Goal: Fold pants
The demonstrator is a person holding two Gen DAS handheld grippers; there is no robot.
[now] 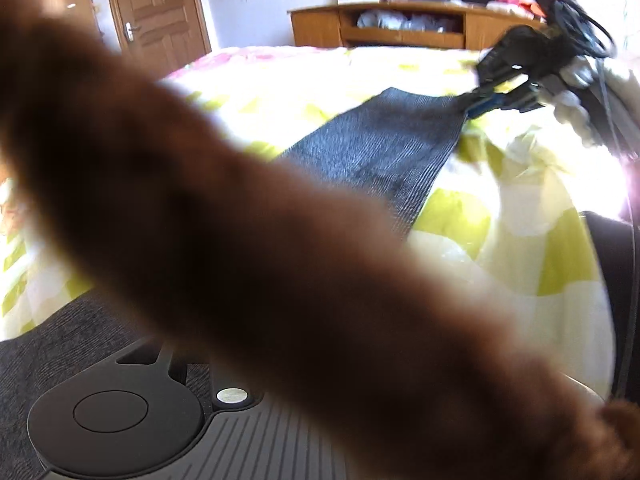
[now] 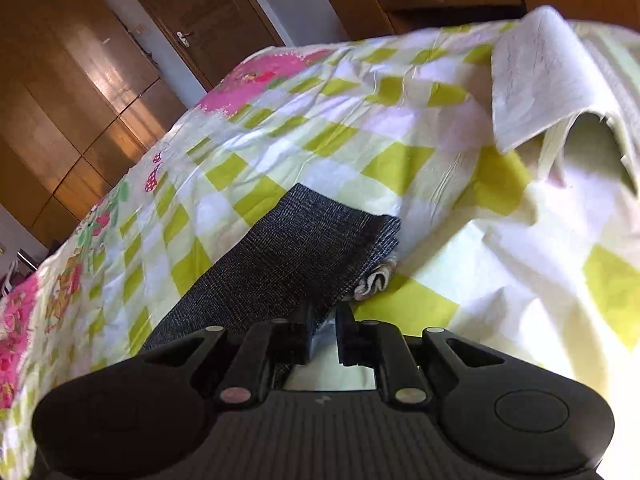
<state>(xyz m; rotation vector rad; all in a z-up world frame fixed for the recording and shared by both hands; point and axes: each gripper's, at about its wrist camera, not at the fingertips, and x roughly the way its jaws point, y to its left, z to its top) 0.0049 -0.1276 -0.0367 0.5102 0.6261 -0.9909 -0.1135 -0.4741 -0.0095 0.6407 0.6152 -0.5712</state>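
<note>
Dark grey ribbed pants [image 1: 380,148] lie stretched over a bed with a yellow-green checked cover [image 1: 288,80]. In the left wrist view a blurred brown shape [image 1: 240,240] covers the middle and hides my left gripper's fingers. My right gripper [image 1: 476,104] shows at the pants' far end, pinching the edge. In the right wrist view the pants [image 2: 288,256] run away from me, and my right gripper [image 2: 326,322] is shut on their near edge. A light lining [image 2: 374,280] shows at a folded corner.
A white cloth [image 2: 540,80] lies rumpled at the bed's far right. A wooden door [image 1: 156,4] and a wooden cabinet [image 1: 400,24] with clutter stand behind the bed. Wooden wardrobes [image 2: 72,92] line the left wall. Cables [image 1: 580,12] hang by the right gripper.
</note>
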